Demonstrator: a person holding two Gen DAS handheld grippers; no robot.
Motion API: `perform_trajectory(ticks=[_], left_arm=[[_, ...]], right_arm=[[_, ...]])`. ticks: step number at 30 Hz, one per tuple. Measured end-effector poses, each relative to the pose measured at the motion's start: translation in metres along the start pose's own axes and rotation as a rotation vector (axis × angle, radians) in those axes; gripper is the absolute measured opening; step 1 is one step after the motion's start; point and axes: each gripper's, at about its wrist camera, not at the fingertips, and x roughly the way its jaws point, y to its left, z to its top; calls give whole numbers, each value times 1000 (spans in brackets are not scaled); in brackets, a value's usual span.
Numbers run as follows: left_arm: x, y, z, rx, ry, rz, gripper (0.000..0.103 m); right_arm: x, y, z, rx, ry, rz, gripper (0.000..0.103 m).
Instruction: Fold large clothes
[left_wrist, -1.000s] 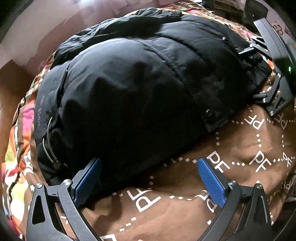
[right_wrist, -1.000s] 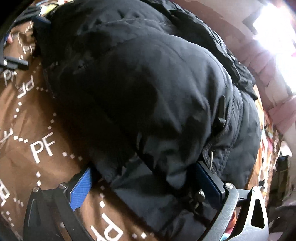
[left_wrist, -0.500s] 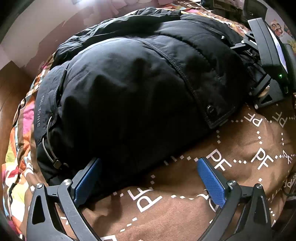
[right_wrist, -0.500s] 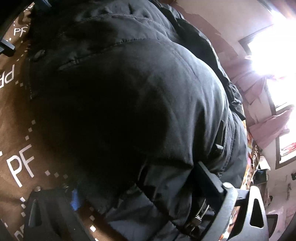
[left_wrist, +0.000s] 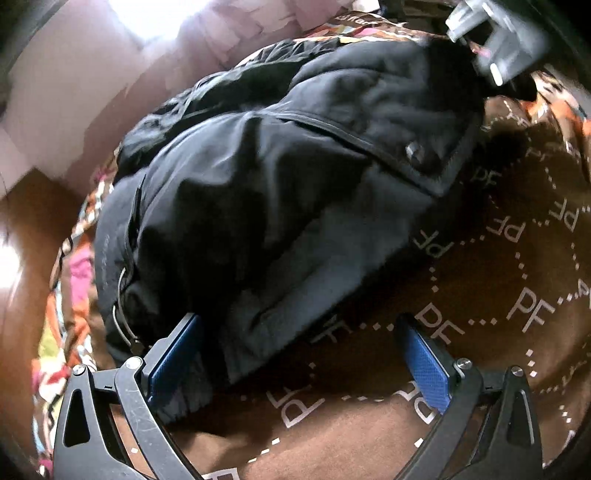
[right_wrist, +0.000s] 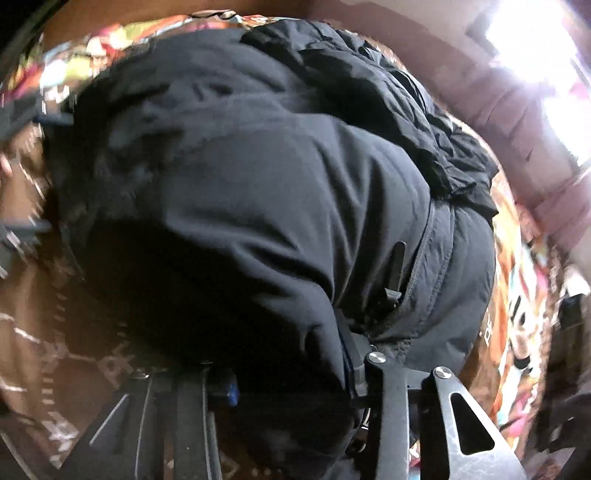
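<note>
Right gripper (right_wrist: 291, 373): my jaws have just been closing, and now they pinch a thick fold of the black jacket (right_wrist: 280, 192); the cloth bulges out over both fingers and hides most of the blue pads.
Right grip, close up: the right finger (right_wrist: 356, 363) presses into the fabric just under a zip pull (right_wrist: 396, 271) and a stitched seam.
Left gripper (left_wrist: 299, 354): my jaws stand wide apart, blue pads (left_wrist: 424, 363) facing each other, nothing squeezed between them.
Left pad contact: the left-side pad sits right against the near hem of the jacket (left_wrist: 280, 192); whether it truly touches, I cannot tell. The other pad hangs over bare blanket.
Jacket: a puffy heap lying across the bed, a flap with a snap button (left_wrist: 415, 152) near its right edge, an elastic cord loop (left_wrist: 123, 317) at its lower left.
Far side, left wrist view: the right gripper's body (left_wrist: 498, 44) shows blurred at the jacket's far top corner.
Underneath: a brown blanket (left_wrist: 498, 266) printed with white "PF" letters and dotted lines, over a bright multicoloured sheet (left_wrist: 70, 280).
Beyond: a pale wall (left_wrist: 74, 85) and a glaring window (right_wrist: 543, 48).
</note>
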Motion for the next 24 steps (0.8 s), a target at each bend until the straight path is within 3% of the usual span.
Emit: perform_trajectory(ticks=[5,11,18,24], left_arm=[[0,-4,2,19,-43,88,101],[13,-1,7,30,-13,193,101],[20,4,7,18,9,197,101],[29,6,-2,28,45,172,101]], right_arm=[[-30,-24,24,65,11,92,29],[-59,-53,58,159,-6,164,23],[-73,-76,82,243,-54,223,20],[-63,-69,78,183,-40,253,22]])
